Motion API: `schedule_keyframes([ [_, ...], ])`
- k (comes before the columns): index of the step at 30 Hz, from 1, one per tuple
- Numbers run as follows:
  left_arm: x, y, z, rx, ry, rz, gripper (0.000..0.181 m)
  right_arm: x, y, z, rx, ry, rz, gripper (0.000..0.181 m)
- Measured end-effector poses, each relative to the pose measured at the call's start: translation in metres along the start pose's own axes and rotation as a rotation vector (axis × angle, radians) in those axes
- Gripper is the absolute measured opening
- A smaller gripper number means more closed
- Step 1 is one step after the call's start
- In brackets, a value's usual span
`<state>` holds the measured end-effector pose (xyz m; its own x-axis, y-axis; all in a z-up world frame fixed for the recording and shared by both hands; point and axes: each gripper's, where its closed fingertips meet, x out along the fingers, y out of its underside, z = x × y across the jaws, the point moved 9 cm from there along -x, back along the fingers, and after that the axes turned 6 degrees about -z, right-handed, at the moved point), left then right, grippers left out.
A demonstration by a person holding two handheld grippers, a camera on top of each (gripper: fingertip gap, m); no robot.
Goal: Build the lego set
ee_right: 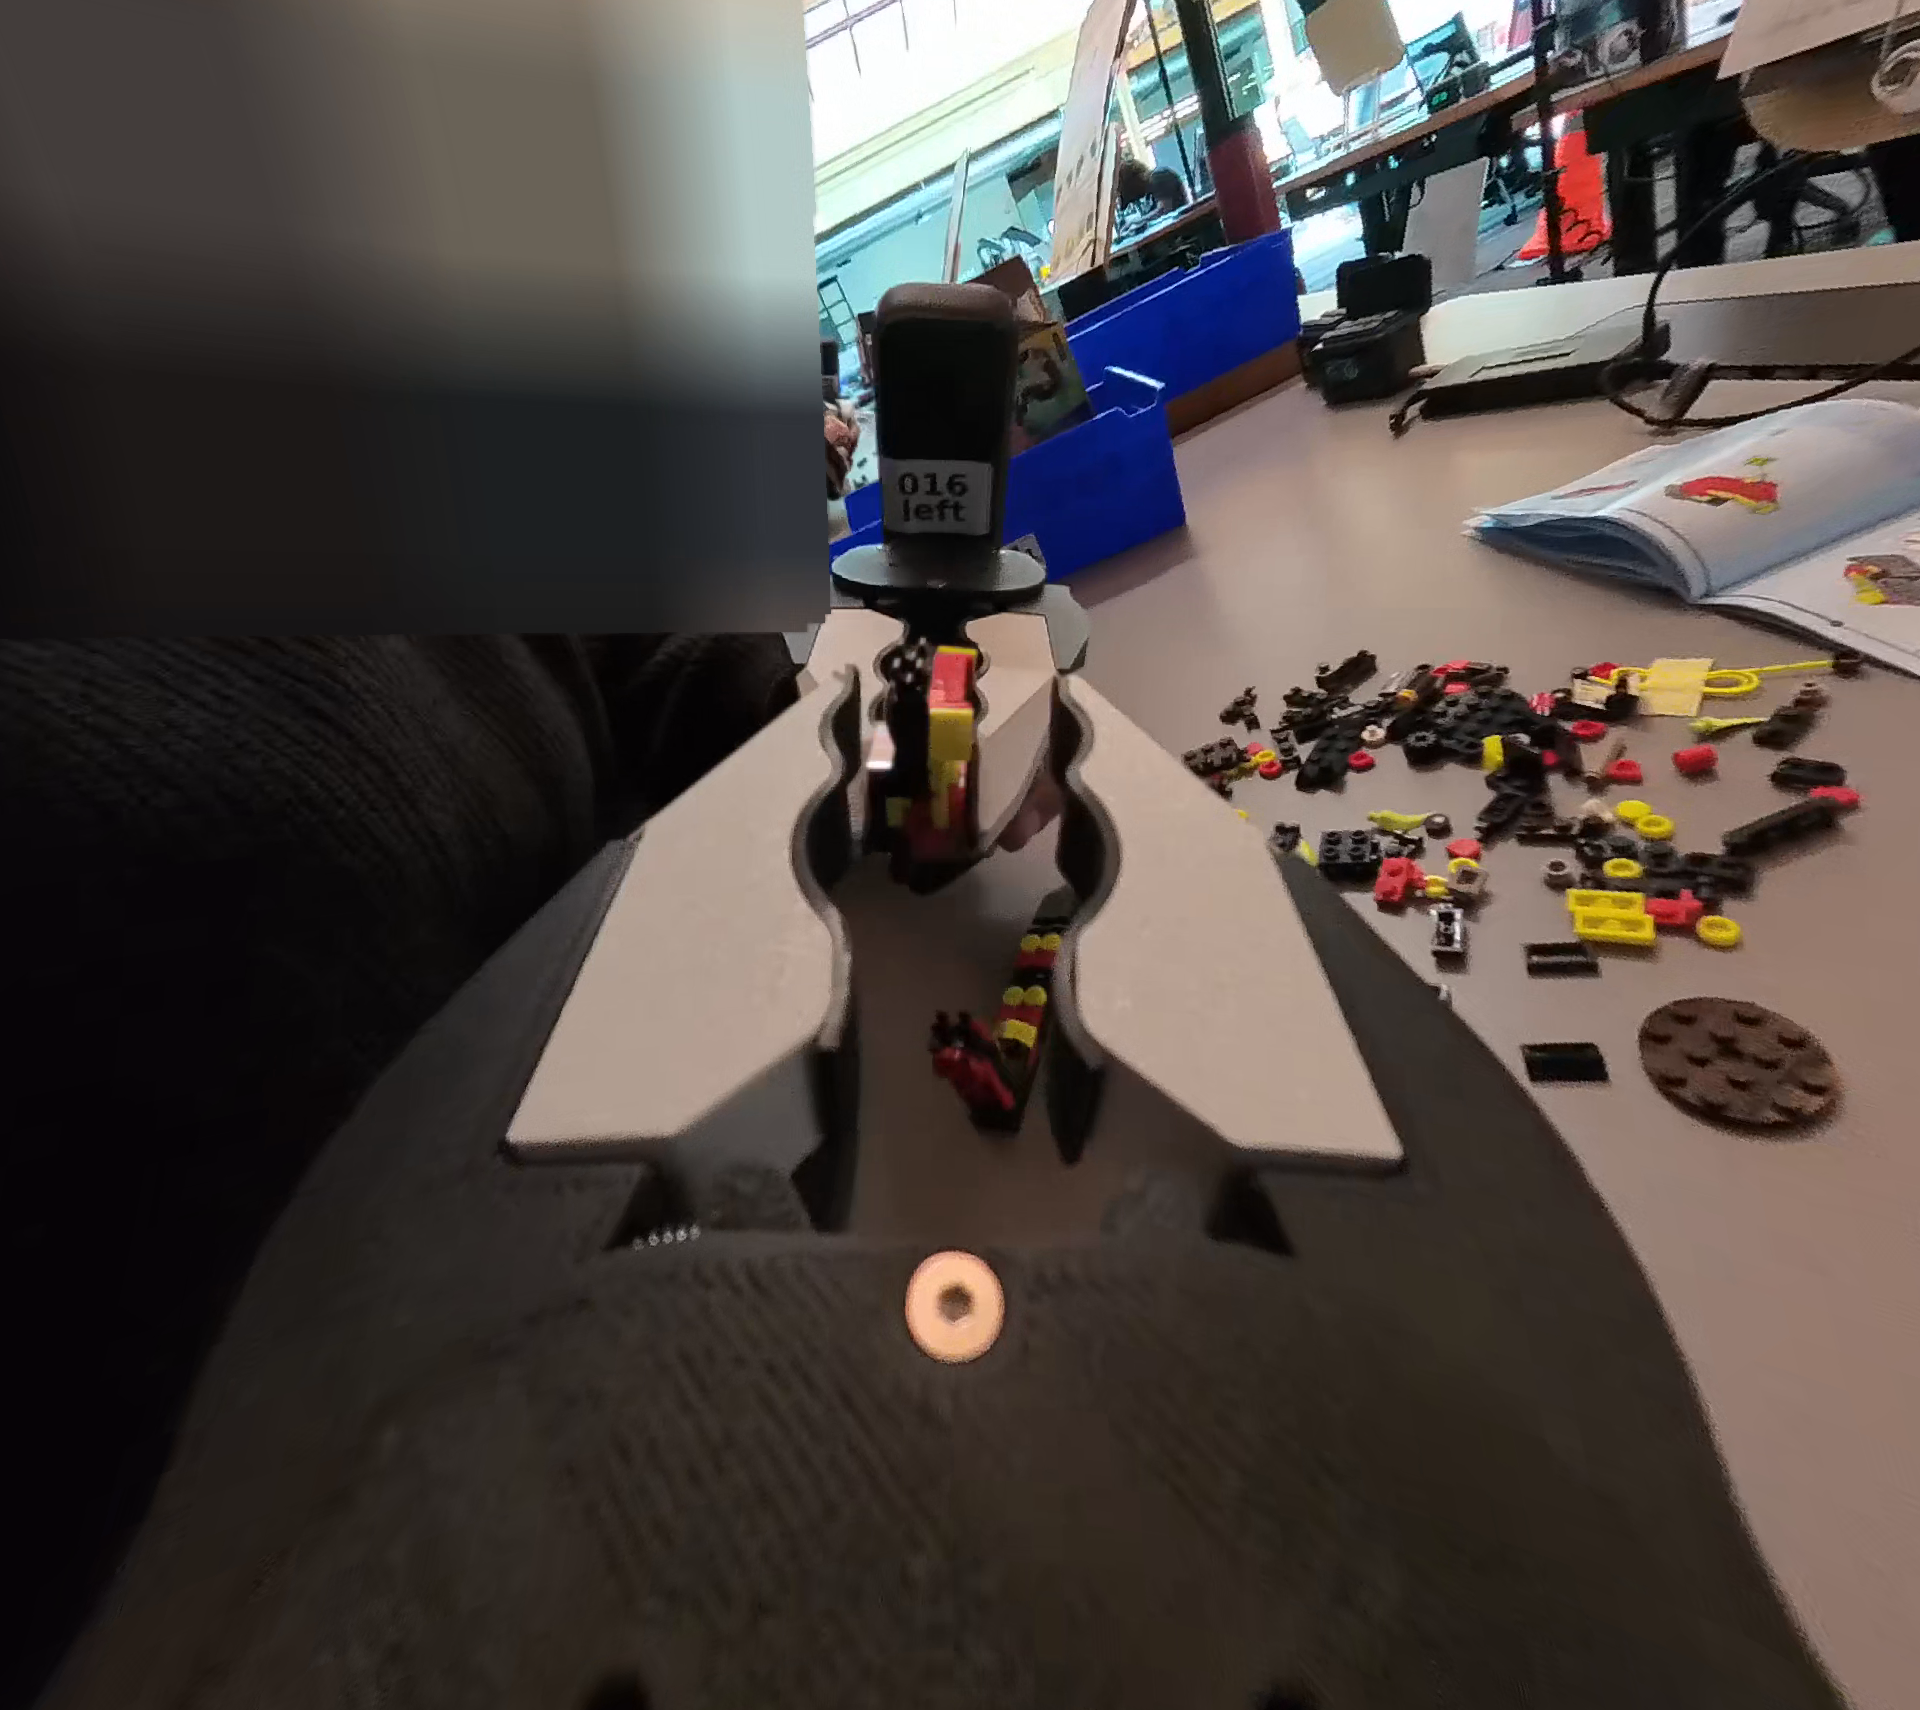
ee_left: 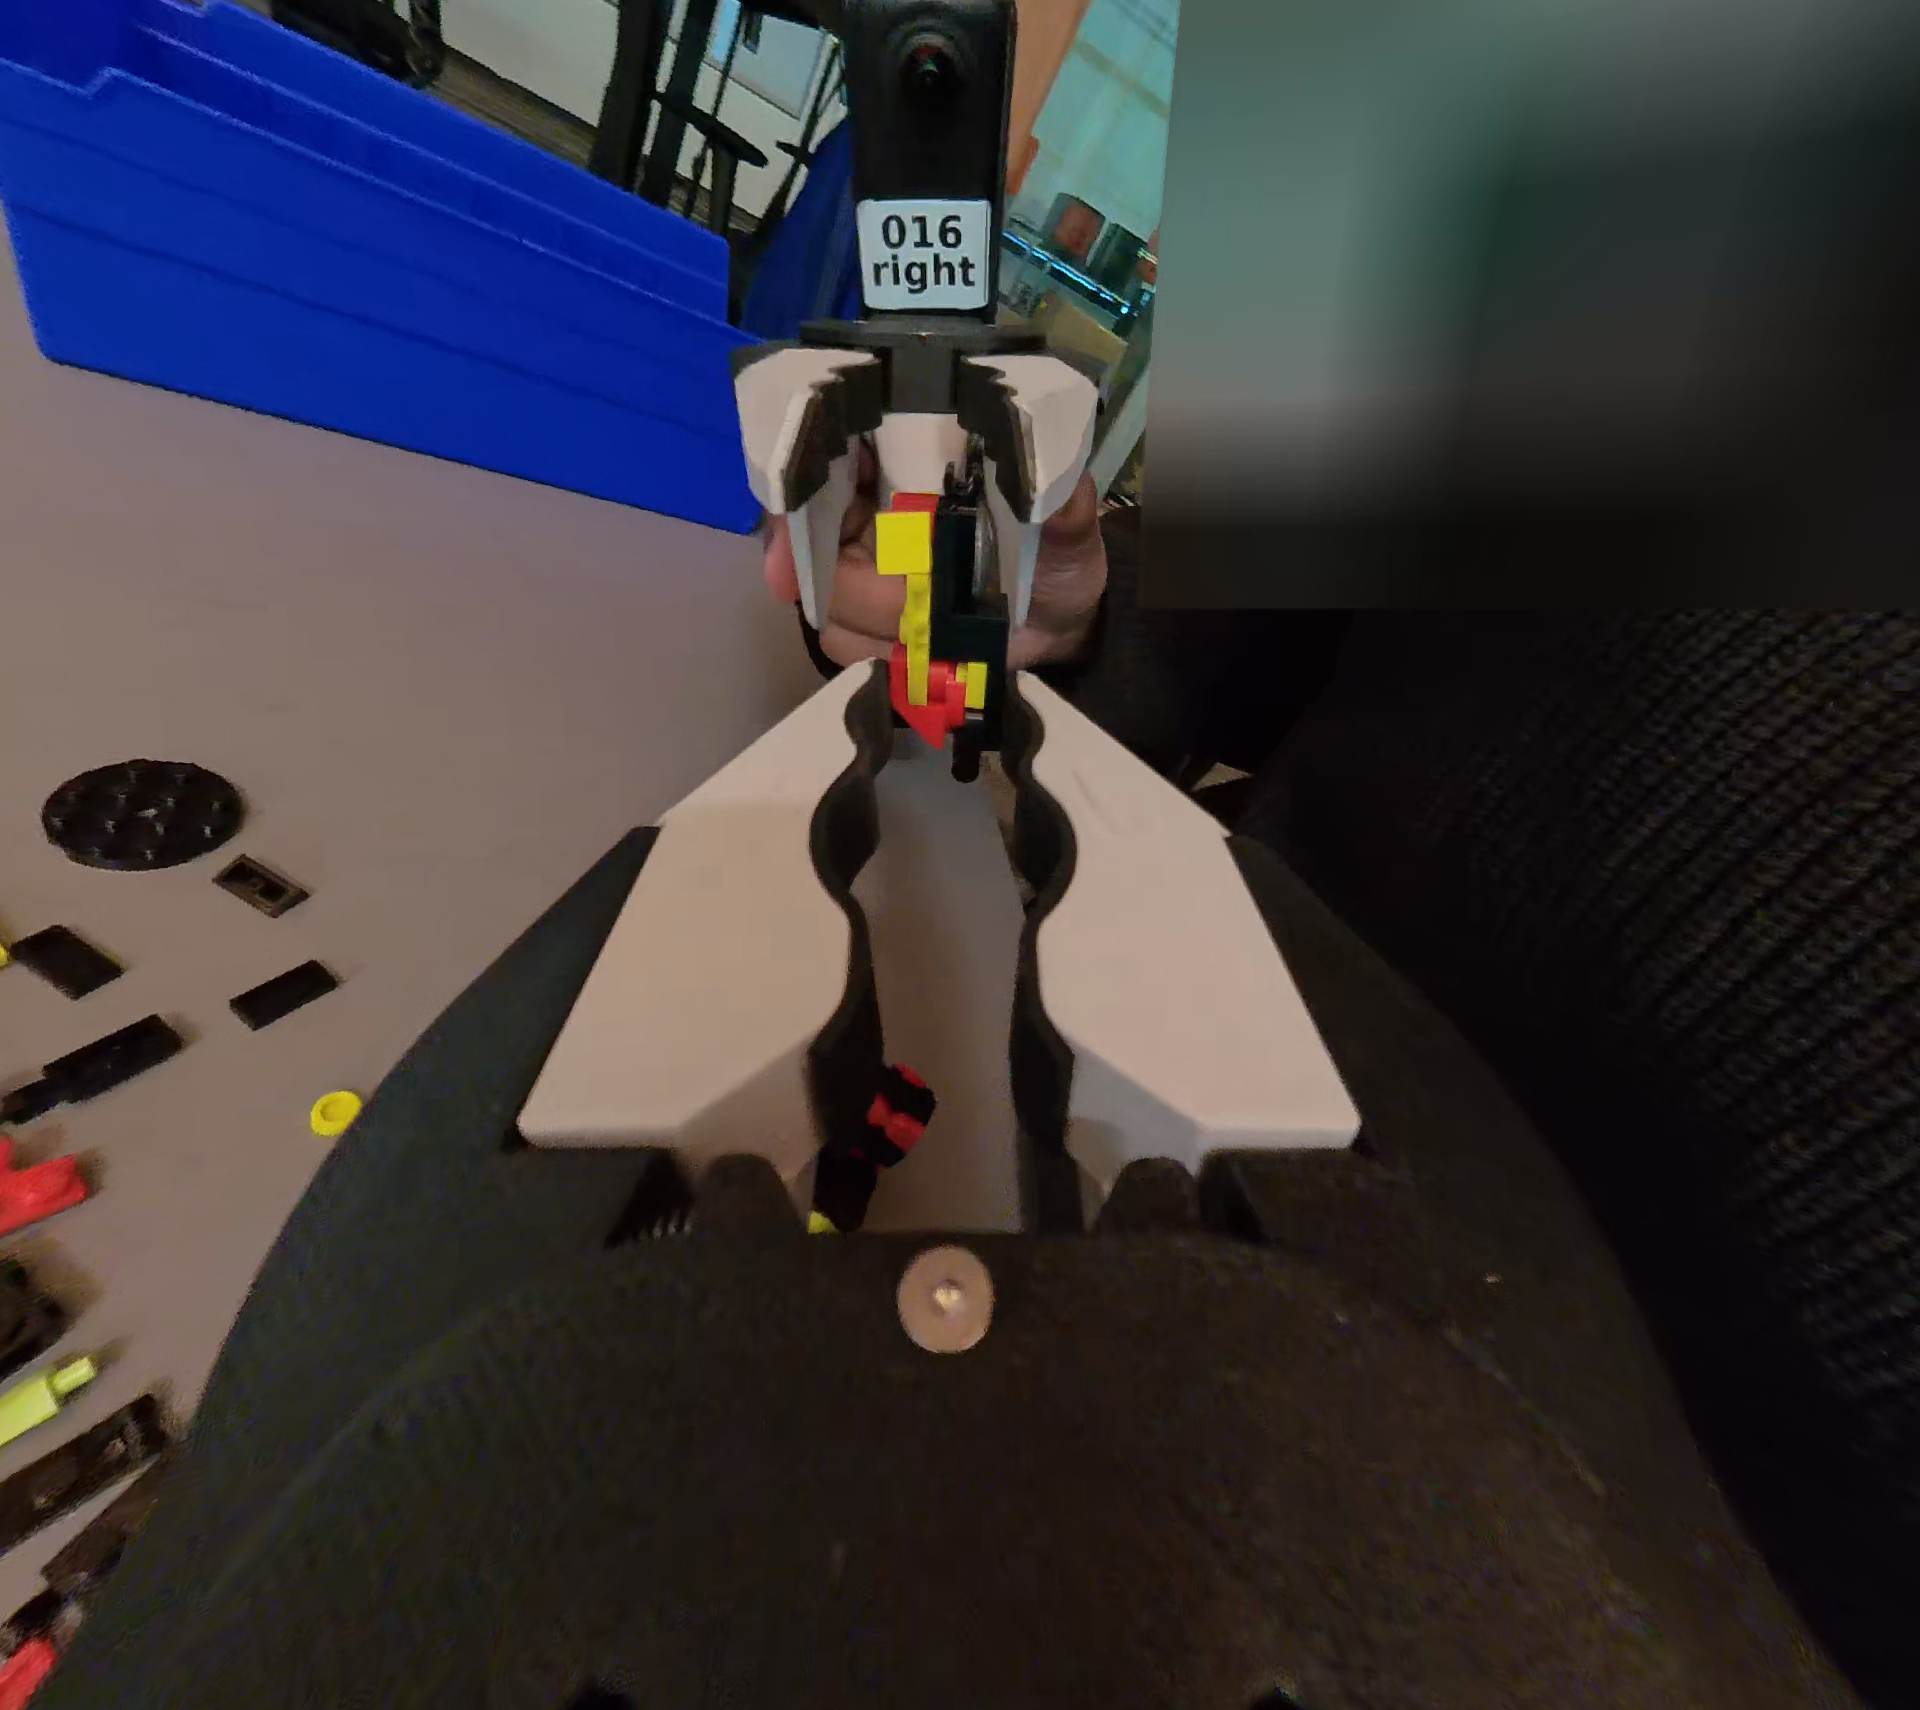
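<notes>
The partly built model of red, yellow and black plastic bricks [ee_left: 940, 621] is held in the air above the pale grey surface [ee_left: 416, 621], between two grippers that face each other tip to tip.

The left gripper [ee_left: 940, 725] has its fingers closed on the lower end of the model; the dark pads touch it on both sides. This grip probably serves to steady the model while parts are pressed on.

The right gripper [ee_right: 956, 704] meets the model from the opposite end. Its fingers stand on either side of the model, but it cannot be told whether they press on it: the left wrist view shows a gap on one side, and the right wrist view is crowded by the opposing fingers. The head-on approach suggests that force is to be applied along the model against the left gripper's hold.

Directly below the model, a short strip of black bricks with yellow and red studs [ee_right: 1023, 985] lies on the surface, probably a sub-assembly awaiting fitting.

Beside the model lies a scatter of loose black, red and yellow pieces [ee_right: 1538, 808], kept within reach. Near that scatter lies a round dark studded plate [ee_right: 1737, 1066]. Beyond the scatter an open instruction booklet [ee_right: 1714, 517] lies flat. A blue plastic bin [ee_left: 364, 258] stands behind the model.
</notes>
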<state>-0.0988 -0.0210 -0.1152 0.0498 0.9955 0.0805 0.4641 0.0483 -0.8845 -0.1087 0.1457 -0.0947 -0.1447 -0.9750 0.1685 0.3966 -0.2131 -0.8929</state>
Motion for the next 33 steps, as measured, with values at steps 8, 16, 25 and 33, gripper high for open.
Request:
schedule_keyframes([
  [8,0.002,-0.002,-0.003,0.029,-0.024,-0.038,0.017,0.002,0.001,0.005,-0.037,-0.003,0.023,0.020],
  [16,0.001,-0.001,-0.003,0.038,-0.021,-0.017,0.019,0.004,0.002,0.011,-0.125,-0.009,0.070,0.014],
  [25,-0.010,-0.010,-0.002,0.054,0.000,-0.071,0.025,0.004,0.005,0.011,-0.138,-0.011,0.127,0.014],
  [33,-0.011,-0.010,-0.002,0.057,0.018,-0.052,0.013,0.004,0.006,0.012,-0.119,-0.039,0.136,0.014],
])
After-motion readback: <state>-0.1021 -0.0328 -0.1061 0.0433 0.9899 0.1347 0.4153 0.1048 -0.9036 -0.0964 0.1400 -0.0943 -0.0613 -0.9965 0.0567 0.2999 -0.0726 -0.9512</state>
